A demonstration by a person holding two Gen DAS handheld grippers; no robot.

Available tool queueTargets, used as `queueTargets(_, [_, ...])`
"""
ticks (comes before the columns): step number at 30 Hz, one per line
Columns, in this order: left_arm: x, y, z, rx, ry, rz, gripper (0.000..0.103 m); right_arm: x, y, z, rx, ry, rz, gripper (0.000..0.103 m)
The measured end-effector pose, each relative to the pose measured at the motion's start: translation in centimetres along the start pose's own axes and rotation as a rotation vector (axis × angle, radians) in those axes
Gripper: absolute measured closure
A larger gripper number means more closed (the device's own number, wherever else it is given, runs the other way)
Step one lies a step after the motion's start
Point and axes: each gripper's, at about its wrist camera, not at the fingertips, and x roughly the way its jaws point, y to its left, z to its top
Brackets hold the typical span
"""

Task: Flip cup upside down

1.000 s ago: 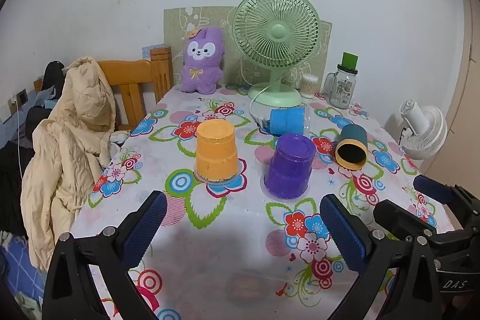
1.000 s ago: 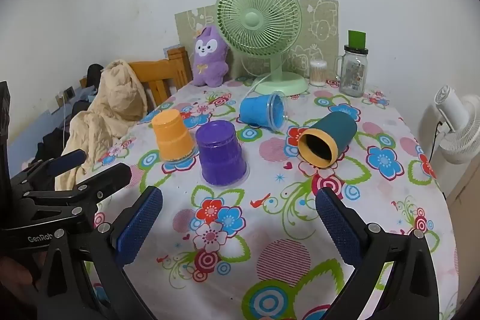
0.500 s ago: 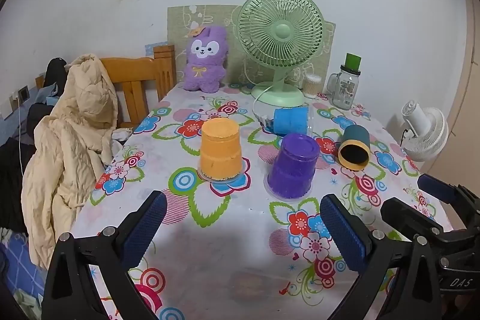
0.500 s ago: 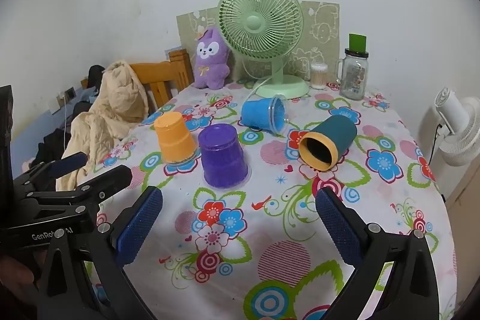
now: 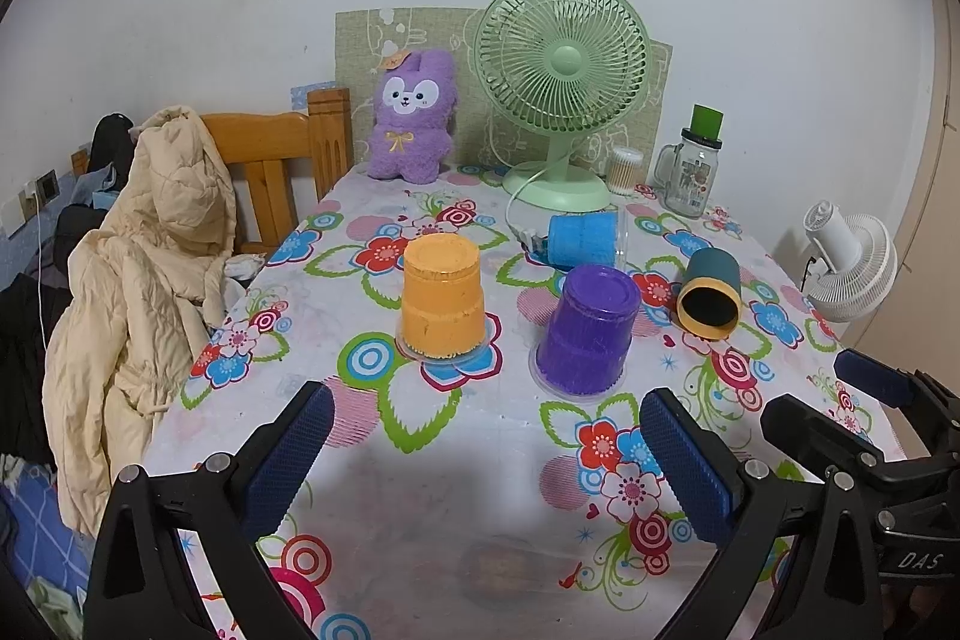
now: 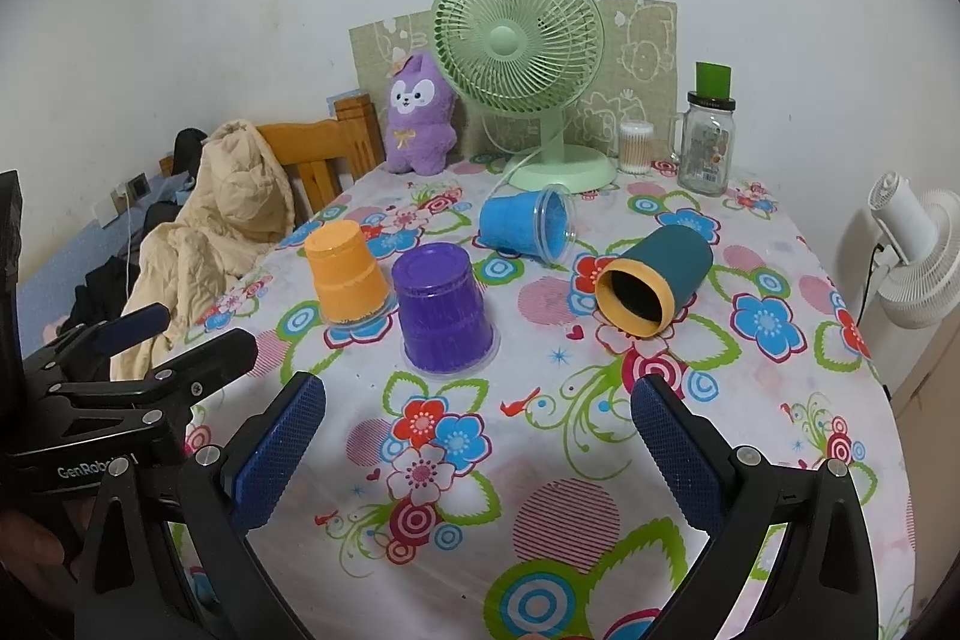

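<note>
Left tongs [image 5: 480,460] hovered above the near edge of the table [image 5: 420,490], spread wide, blue pads [image 5: 288,454] gripping nothing. Right tongs [image 6: 477,454] likewise held wide apart and empty, low over the flowered cloth, just right of the left pair.

Stood mouth-down near the middle: an orange cup [image 5: 441,301] and, just right of it, a purple cup [image 5: 591,337], close together but apart. Lay on its side behind them: a blue cup [image 6: 525,226], mouth turned right in the right wrist view. Lay tipped over to the right: a teal cup [image 6: 657,280] with a yellow rim, mouth toward the cameras.

Lined the far edge: a purple plush rabbit [image 5: 411,121], a green fan [image 5: 561,88], a glass jar [image 5: 690,172].
</note>
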Motion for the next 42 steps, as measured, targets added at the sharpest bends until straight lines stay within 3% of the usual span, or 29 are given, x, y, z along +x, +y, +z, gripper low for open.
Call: queueTargets(42, [1.5,0.4,-0.7,-0.018,0.048,-0.002,0.000,1.5,0.3,-0.1,0.001,0.052,0.004,0.000])
